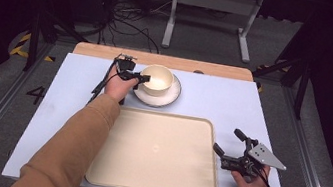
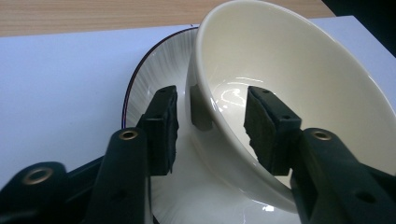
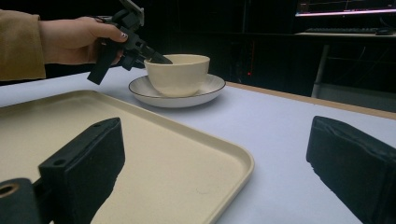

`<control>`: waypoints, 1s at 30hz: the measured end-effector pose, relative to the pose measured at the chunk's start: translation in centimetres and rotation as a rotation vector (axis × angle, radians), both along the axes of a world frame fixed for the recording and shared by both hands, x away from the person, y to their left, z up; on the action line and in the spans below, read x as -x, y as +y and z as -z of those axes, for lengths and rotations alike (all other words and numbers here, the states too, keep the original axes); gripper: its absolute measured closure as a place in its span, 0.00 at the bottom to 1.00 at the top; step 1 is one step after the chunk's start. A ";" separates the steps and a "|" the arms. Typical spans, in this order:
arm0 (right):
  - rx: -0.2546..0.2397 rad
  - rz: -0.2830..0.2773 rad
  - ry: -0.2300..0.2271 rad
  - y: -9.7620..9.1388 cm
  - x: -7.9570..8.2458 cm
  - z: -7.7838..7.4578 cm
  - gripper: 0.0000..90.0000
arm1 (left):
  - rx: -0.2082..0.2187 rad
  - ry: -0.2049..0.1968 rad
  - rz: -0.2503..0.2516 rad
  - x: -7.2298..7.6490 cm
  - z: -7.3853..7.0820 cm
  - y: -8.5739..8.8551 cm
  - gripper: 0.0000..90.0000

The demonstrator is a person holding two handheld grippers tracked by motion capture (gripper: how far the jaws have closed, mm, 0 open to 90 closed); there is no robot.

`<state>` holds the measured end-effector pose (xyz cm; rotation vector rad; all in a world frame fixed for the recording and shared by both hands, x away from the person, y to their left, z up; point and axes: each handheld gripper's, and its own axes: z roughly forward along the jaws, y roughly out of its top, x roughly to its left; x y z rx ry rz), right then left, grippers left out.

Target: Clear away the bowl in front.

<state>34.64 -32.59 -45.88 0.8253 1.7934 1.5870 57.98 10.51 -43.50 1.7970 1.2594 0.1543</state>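
Note:
A cream bowl [image 1: 157, 79] [image 2: 289, 70] [image 3: 177, 72] stands on a white plate with a dark rim [image 1: 172, 96] [image 2: 144, 79] [image 3: 210, 86] at the far middle of the table. My left gripper [image 1: 142, 79] [image 2: 212, 100] straddles the bowl's left rim, one pad outside the wall and one inside. A small gap shows on both sides, so it is open. My right gripper [image 1: 226, 139] [image 3: 215, 135] rests wide open near the right edge of the cream tray [image 1: 155, 152] [image 3: 140, 154], with nothing between its jaws.
The tray lies at the near middle of the pale tabletop [image 1: 219, 97]. A wooden strip [image 1: 164, 61] runs along the table's far edge. Cables and a desk frame [image 1: 213, 10] stand on the floor beyond.

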 end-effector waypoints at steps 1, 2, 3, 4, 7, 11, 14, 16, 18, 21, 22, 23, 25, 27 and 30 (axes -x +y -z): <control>0.001 0.000 0.000 0.0 0.0 0.0 0.05 | 0.014 0.014 -0.015 0.0 0.0 0.0 0.66; 0.001 -0.001 -0.001 0.0 0.0 0.0 0.05 | 0.016 0.016 -0.021 -0.1 0.0 0.0 0.68; 0.001 -0.001 -0.001 0.0 0.0 0.0 0.05 | 0.016 0.016 -0.021 -0.1 0.0 0.0 0.70; 0.001 0.000 0.000 0.0 0.0 0.0 0.05 | 0.015 0.018 -0.027 -0.1 -0.1 -0.1 0.73; 0.001 -0.001 -0.001 0.0 0.0 0.0 0.05 | -0.065 0.019 -0.041 0.0 -0.7 -0.8 0.76; -0.002 -0.001 -0.004 0.0 0.0 0.0 0.05 | -0.091 0.034 -0.075 0.0 -0.9 -1.2 0.80; -0.003 -0.001 -0.005 0.0 0.1 0.0 0.05 | -0.106 0.030 -0.089 -0.1 -1.0 -1.4 0.84; -0.004 -0.002 -0.006 0.0 0.1 0.0 0.05 | -0.115 0.029 -0.097 -0.1 -1.0 -1.6 0.86; -0.004 -0.002 -0.006 0.0 0.1 0.0 0.05 | -0.124 0.026 -0.103 0.0 -1.1 -1.8 0.89; -0.004 -0.002 -0.006 0.0 0.1 0.0 0.05 | -0.130 0.025 -0.102 0.0 -1.1 -2.0 0.91; -0.004 -0.002 -0.007 0.0 0.1 0.0 0.05 | -0.129 0.021 -0.108 0.0 -1.1 -2.1 0.92; -0.003 -0.003 -0.006 0.0 0.1 0.0 0.05 | -0.133 0.019 -0.109 0.0 -1.1 -2.1 0.92; -0.004 -0.003 -0.007 0.0 0.1 0.0 0.05 | -0.134 0.019 -0.110 0.0 -1.1 -2.1 0.92; -0.004 -0.003 -0.007 0.0 0.1 0.0 0.05 | -0.130 0.017 -0.106 0.0 -1.2 -2.1 0.92; -0.005 -0.003 -0.007 0.0 0.1 0.0 0.05 | -0.125 0.009 -0.107 0.1 -1.4 -2.1 0.91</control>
